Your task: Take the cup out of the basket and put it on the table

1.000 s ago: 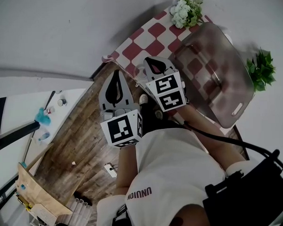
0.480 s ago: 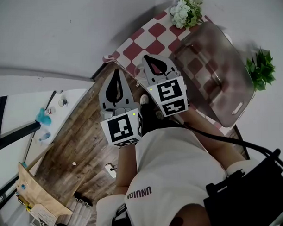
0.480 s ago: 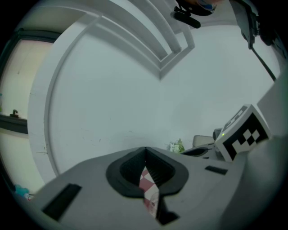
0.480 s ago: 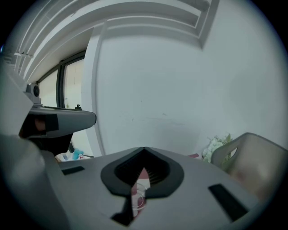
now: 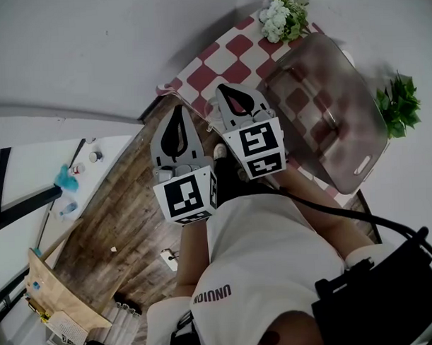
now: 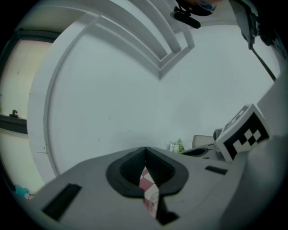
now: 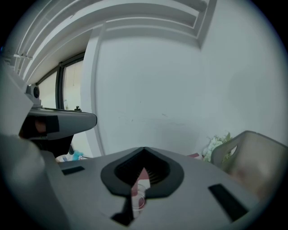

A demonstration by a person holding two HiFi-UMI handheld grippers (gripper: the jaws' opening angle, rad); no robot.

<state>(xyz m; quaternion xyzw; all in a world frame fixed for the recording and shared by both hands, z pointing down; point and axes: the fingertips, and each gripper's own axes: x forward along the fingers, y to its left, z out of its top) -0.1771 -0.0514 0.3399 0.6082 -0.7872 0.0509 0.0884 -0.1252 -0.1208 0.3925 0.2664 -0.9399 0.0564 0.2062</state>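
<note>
Cup can't be made out: basket (image 5: 363, 128) walls are tinted, and only the red-white check of the table (image 5: 230, 58) shows through. That basket sits on the table at 2 o'clock from the right gripper (image 5: 226, 93), near but apart. The left gripper (image 5: 177, 113) is just beside, at its 8 o'clock. Both tongs are pinched tip-to-tip, nothing between. Flowers (image 5: 285, 17) at the basket's 11 o'clock, plant (image 5: 397, 105) at 3.

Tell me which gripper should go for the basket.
Right. The right gripper is over the checkered table beside the basket; the left gripper hangs over the floor, farther away.
</note>
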